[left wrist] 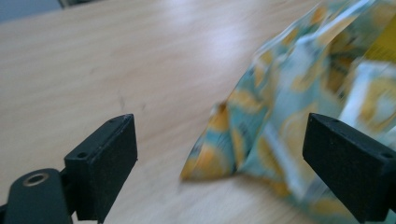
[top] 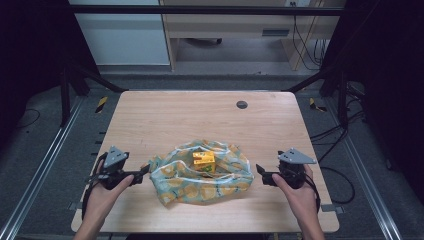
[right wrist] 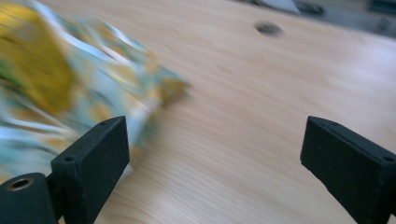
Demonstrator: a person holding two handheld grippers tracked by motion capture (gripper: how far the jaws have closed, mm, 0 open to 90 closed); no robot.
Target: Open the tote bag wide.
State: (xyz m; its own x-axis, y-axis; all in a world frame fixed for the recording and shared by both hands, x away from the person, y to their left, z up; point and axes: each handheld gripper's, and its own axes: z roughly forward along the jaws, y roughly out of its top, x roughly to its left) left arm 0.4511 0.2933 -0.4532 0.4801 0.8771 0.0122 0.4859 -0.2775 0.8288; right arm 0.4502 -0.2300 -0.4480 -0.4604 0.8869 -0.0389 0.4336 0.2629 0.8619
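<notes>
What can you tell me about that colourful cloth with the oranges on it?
The cloth is soft, thin fabric, teal and white with an orange fruit print. It lies crumpled in a loose heap on the wooden table, its edges bunched up around a small yellow box sitting in its middle. Its corners point toward the grippers, but neither holds it.

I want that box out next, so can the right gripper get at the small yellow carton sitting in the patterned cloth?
Probably yes. The right gripper is open beside the teal and orange patterned cloth, and the small yellow carton sits exposed on top; only the cloth's raised folds lie between them, so coming from above looks easiest.
</notes>
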